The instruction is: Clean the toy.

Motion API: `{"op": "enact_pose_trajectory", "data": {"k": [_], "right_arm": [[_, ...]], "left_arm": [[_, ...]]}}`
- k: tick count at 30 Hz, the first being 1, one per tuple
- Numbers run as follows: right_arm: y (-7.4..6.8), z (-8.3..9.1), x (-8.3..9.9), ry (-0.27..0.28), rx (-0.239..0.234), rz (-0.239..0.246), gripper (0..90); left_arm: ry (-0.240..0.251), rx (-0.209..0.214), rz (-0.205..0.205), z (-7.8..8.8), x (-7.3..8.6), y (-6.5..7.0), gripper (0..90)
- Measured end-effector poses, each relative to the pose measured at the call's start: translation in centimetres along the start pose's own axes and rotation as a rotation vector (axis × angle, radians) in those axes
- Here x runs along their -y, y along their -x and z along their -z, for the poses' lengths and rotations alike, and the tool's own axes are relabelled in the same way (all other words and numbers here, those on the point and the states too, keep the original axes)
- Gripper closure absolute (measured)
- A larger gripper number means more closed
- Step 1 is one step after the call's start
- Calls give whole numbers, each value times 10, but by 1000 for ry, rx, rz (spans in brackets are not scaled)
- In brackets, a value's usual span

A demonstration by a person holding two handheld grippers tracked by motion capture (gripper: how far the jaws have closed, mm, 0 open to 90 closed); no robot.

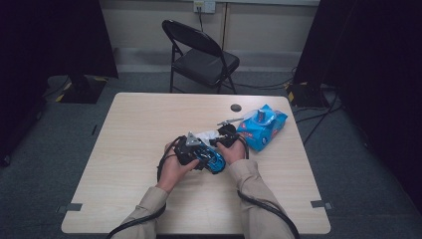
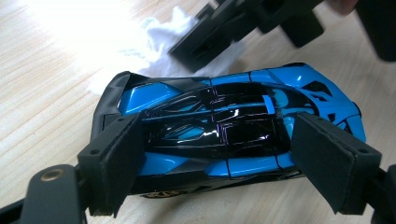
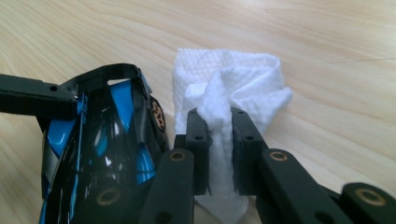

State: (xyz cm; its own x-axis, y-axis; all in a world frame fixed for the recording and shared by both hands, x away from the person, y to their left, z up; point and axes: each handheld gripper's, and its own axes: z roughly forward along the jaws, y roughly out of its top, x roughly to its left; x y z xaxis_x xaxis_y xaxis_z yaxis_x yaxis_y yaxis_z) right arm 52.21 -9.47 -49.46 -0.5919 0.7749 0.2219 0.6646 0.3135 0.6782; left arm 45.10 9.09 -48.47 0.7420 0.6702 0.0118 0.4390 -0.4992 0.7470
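A blue and black toy car point(image 2: 210, 126) lies on the wooden table, and my left gripper point(image 2: 217, 154) is shut on it, one pad pressed on each flank. In the high view the car point(image 1: 217, 163) sits near the table's middle between the person's hands, with the left gripper point(image 1: 206, 157) on it. My right gripper point(image 3: 219, 149) is shut on a crumpled white wipe point(image 3: 233, 88) that rests on the table right beside the car's wheel point(image 3: 158, 116). From the left gripper view, the right gripper point(image 2: 224, 28) and the wipe point(image 2: 159, 32) lie just beyond the car.
A blue wipes packet point(image 1: 262, 128) with its flap lifted lies to the right of the hands. A small dark disc point(image 1: 235, 107) sits near the table's far edge. A black folding chair point(image 1: 201, 55) stands behind the table. Cables trail from both grippers off the near edge.
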Motion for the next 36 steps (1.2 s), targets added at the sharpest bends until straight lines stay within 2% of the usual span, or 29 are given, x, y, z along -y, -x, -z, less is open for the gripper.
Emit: {"op": "enact_pose_trajectory", "data": {"k": [5, 11, 14, 25, 36], "right_arm": [[-2, -6, -3, 9, -32, -29, 804], [-6, -9, -5, -8, -50, 9, 816], [-4, -7, -4, -15, -65, 10, 819], [6, 14, 12, -47, -107, 33, 820], [18, 37, 34, -38, -133, 15, 820]], "left_arm": [[-5, 0, 2, 0, -1, 0, 175], [-8, 1, 0, 0, -1, -1, 175], [-10, 0, 1, 0, -1, 0, 174], [-10, -1, 1, 0, -1, 0, 175], [-21, -6, 5, 0, -2, 1, 177]]}}
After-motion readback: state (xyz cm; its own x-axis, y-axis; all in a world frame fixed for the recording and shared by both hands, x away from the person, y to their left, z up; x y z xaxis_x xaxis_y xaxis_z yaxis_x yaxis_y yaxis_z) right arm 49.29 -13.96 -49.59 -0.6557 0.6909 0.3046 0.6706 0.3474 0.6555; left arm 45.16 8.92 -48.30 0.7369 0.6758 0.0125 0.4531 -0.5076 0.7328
